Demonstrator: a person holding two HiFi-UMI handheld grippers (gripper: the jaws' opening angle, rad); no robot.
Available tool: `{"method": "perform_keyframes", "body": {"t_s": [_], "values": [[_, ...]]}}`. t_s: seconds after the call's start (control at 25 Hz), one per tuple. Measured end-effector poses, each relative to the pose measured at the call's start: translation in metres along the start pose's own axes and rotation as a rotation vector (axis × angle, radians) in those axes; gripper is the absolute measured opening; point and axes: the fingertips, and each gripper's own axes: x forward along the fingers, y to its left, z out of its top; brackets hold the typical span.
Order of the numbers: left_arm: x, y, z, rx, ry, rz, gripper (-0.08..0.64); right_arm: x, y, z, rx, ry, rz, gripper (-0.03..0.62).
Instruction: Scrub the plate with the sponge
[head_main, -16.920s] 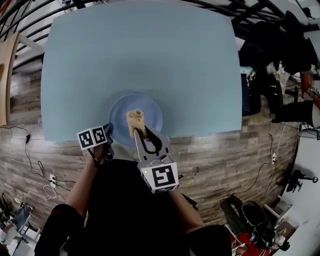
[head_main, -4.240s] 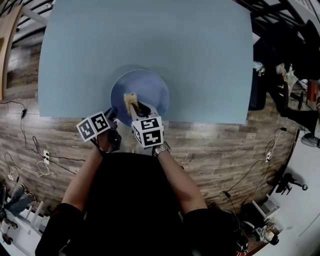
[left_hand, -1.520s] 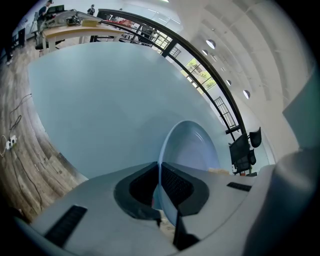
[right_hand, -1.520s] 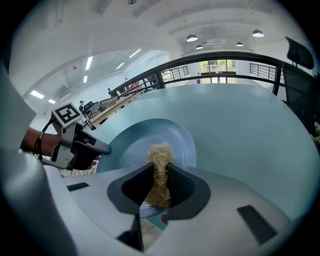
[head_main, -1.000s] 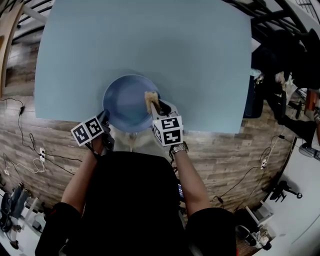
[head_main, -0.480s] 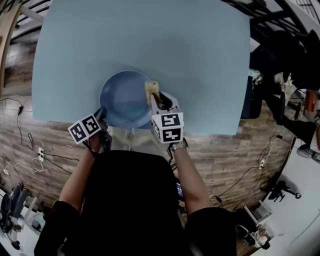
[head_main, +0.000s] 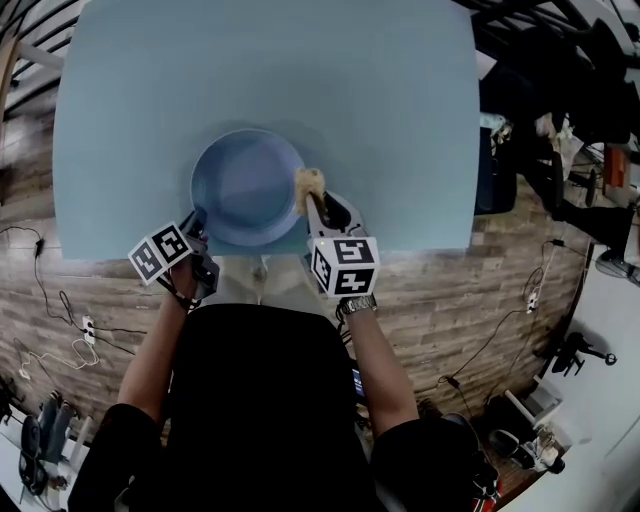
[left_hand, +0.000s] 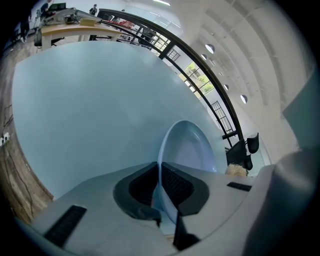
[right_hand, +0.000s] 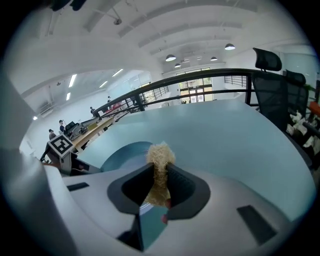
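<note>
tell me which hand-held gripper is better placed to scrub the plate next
Right. The right hand-held gripper is shut on the sponge at the plate's right rim, while the left hand-held gripper is clamped on the plate's near rim, holding it.

The left gripper (head_main: 196, 224) is clamped on the plate (head_main: 243, 188) rim. The right gripper (head_main: 317, 207) is clamped on the sponge (head_main: 308, 181).

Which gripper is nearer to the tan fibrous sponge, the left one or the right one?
Right. The right gripper is shut on the tan fibrous sponge; the left gripper clamps the round blue plate at its near left rim, across the plate.
</note>
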Motion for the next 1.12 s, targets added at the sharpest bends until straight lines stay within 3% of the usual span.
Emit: {"method": "perform_keyframes", "body": {"t_s": [0.24, 0.4, 0.56, 0.76, 0.96, 1.12], "values": [[0.008, -0.025, 0.006, 0.029, 0.0, -0.134, 0.025, -0.019, 0.009, -0.015, 0.06, -0.01, -0.022, 0.072], [0.004, -0.039, 0.004, 0.138, 0.013, -0.184, 0.031, -0.027, 0.02, -0.026, 0.072, -0.011, -0.025, 0.072], [-0.008, -0.041, 0.002, 0.323, -0.004, -0.146, 0.034, -0.035, 0.03, -0.029, 0.078, -0.022, -0.018, 0.072], [-0.048, -0.026, 0.023, 0.566, -0.145, 0.0, 0.034, -0.046, 0.052, -0.026, 0.069, -0.058, 0.006, 0.072], [-0.08, -0.03, 0.033, 0.65, -0.222, -0.031, 0.029, -0.06, 0.073, -0.016, 0.063, -0.115, 0.027, 0.072], [-0.118, -0.062, 0.046, 0.793, -0.347, -0.081, 0.003, -0.082, 0.089, 0.007, 0.054, -0.2, 0.046, 0.072]]}}
